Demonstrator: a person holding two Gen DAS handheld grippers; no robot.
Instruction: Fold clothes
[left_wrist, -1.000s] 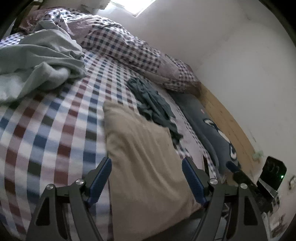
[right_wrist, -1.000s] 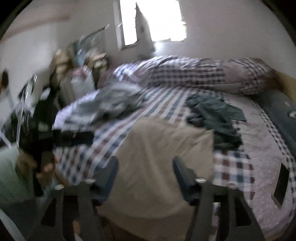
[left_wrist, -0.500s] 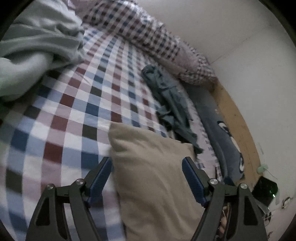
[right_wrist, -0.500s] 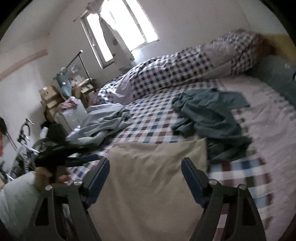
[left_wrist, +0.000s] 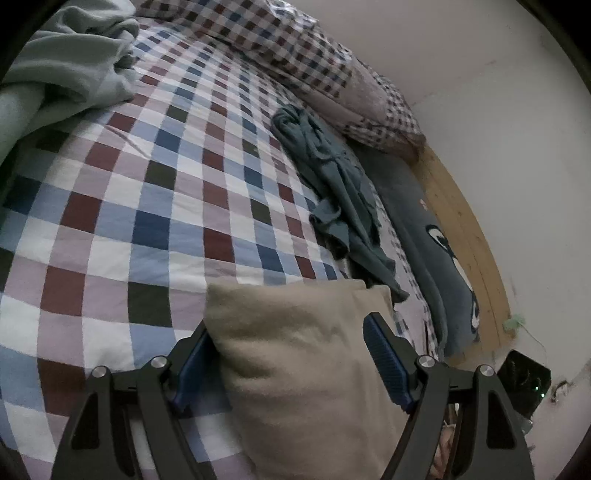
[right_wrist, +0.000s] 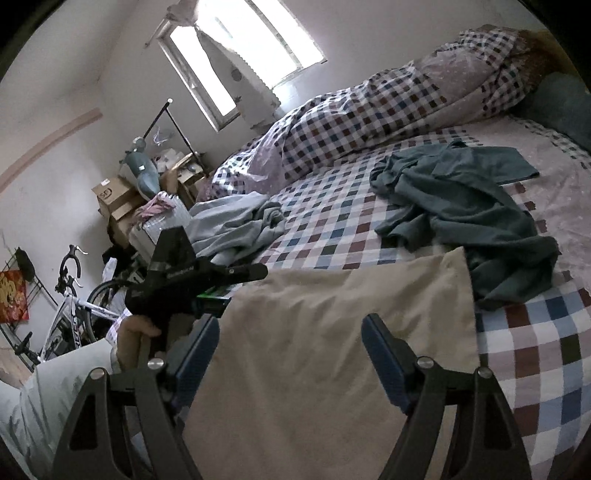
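Both grippers have dropped closer to the bed since the earlier frames. Left wrist view: left gripper (left_wrist: 286, 363) spread, empty, straddling the beige cloth (left_wrist: 306, 354) at the bed's near edge. Right wrist view: right gripper (right_wrist: 290, 360) spread over that cloth (right_wrist: 332, 332); soft and light, best pinched at its corners.

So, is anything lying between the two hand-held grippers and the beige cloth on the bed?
Nothing visible: the flat beige cloth lies bare under the open left hand-held gripper and right hand-held gripper.
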